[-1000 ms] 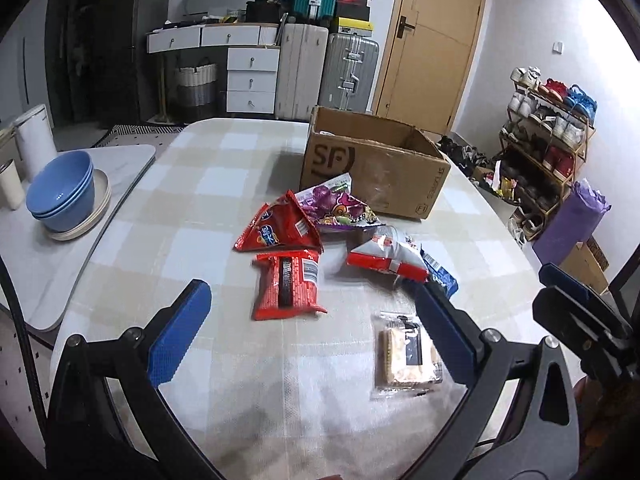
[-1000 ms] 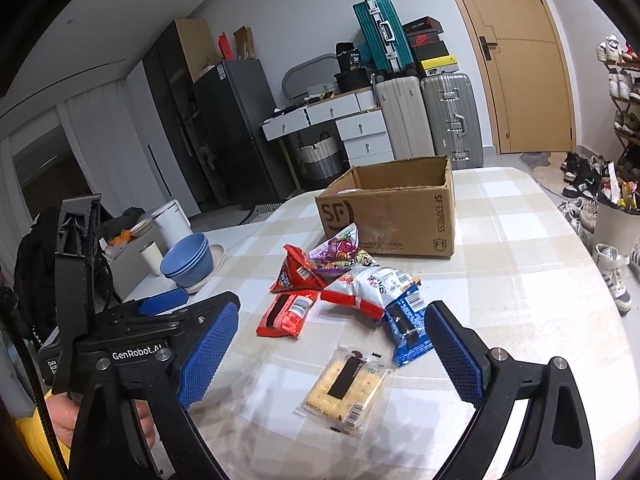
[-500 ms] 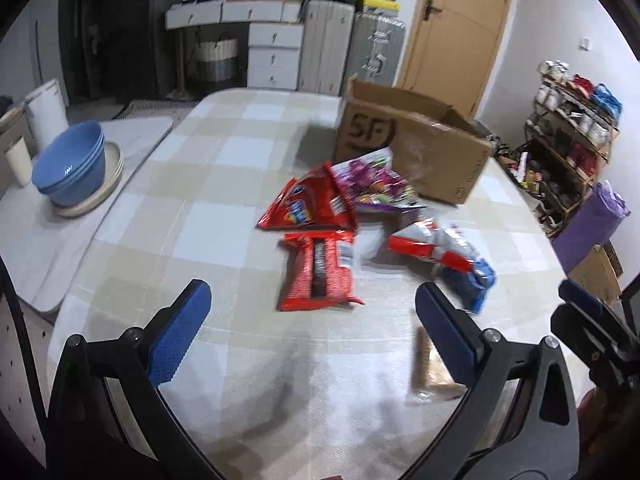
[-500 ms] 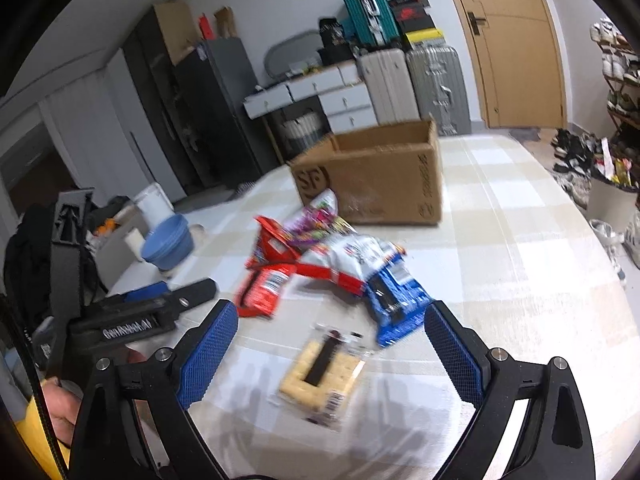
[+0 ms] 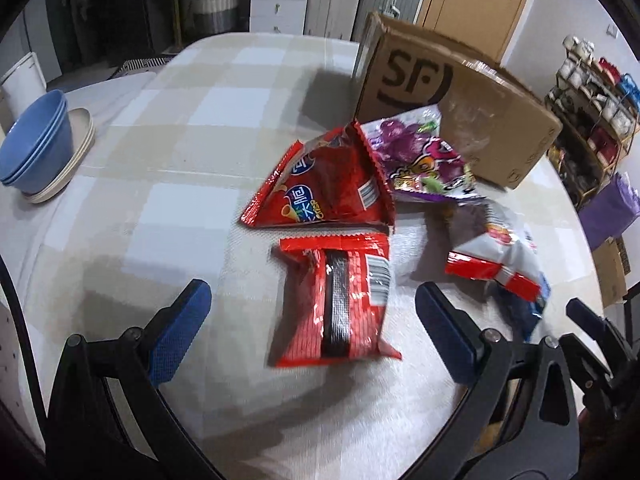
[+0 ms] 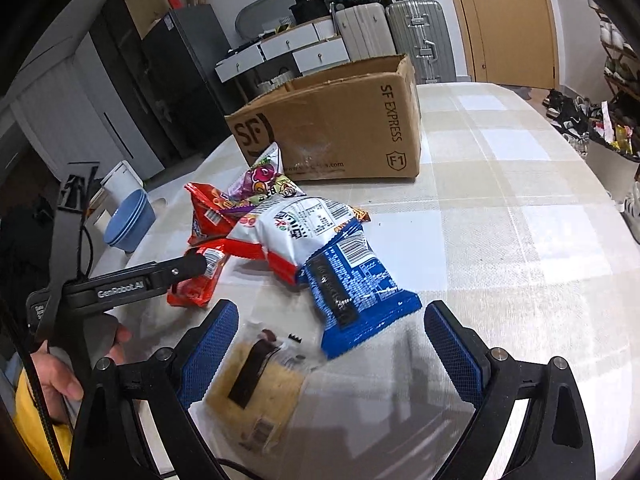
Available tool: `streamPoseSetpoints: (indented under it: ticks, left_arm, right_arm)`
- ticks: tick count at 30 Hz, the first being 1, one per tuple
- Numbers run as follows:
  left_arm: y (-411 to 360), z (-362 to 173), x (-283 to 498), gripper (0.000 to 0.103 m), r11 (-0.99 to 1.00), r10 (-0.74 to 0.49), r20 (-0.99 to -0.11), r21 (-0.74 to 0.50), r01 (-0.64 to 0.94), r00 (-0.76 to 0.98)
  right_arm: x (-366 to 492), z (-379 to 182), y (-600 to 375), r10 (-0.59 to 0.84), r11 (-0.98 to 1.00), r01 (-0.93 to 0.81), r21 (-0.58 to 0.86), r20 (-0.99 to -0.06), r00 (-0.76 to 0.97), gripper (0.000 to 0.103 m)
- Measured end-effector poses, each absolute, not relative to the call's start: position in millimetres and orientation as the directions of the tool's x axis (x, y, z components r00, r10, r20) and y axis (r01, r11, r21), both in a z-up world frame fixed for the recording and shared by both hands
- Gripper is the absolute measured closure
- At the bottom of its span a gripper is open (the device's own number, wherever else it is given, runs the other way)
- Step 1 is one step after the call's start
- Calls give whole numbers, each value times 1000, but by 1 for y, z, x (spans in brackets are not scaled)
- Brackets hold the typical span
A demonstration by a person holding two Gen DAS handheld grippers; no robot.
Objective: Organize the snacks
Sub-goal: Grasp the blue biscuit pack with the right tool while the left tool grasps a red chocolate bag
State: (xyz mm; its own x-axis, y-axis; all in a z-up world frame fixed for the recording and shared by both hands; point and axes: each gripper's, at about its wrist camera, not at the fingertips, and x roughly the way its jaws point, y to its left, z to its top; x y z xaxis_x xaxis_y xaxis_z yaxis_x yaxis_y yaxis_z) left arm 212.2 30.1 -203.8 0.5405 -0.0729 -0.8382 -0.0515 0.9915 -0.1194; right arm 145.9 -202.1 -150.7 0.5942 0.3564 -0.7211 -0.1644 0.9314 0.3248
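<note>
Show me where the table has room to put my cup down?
Right of the cardboard box and blue packet, the checked tablecloth is bare. There is also room between the blue bowls and red triangular bag. The snack pile before the box is crowded.

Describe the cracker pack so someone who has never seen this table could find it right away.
Start at the cardboard box on the checked table, then follow the snack pile toward the camera, past the blue bag. The cracker pack lies alone at the near end, between the open right gripper fingers. It is the only clear wrapper, showing pale square crackers under a dark label.
</note>
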Motion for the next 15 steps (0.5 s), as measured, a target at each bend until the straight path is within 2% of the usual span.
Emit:
streamPoseSetpoints:
  ticks: [6, 11, 13, 15]
  left_arm:
    - [29, -219, 228, 5, 992, -79, -857, -118, -46, 510]
    - [29, -220, 231, 22, 995, -69, -839, -94, -20, 539]
    - [31, -220, 229, 36, 997, -57, -833, -78, -15, 550]
    - [30, -219, 225, 45, 998, -45, -830, -57, -5, 556]
  right_arm:
    - [155, -160, -203, 377, 923, -171, 345, -721, 582, 7]
    - [159, -168, -205, 381, 921, -160, 356, -729, 569, 7]
    - [160, -169, -205, 388, 917, -161, 364, -727, 567, 7]
    - [161, -170, -206, 393, 915, -162, 369, -728, 561, 7]
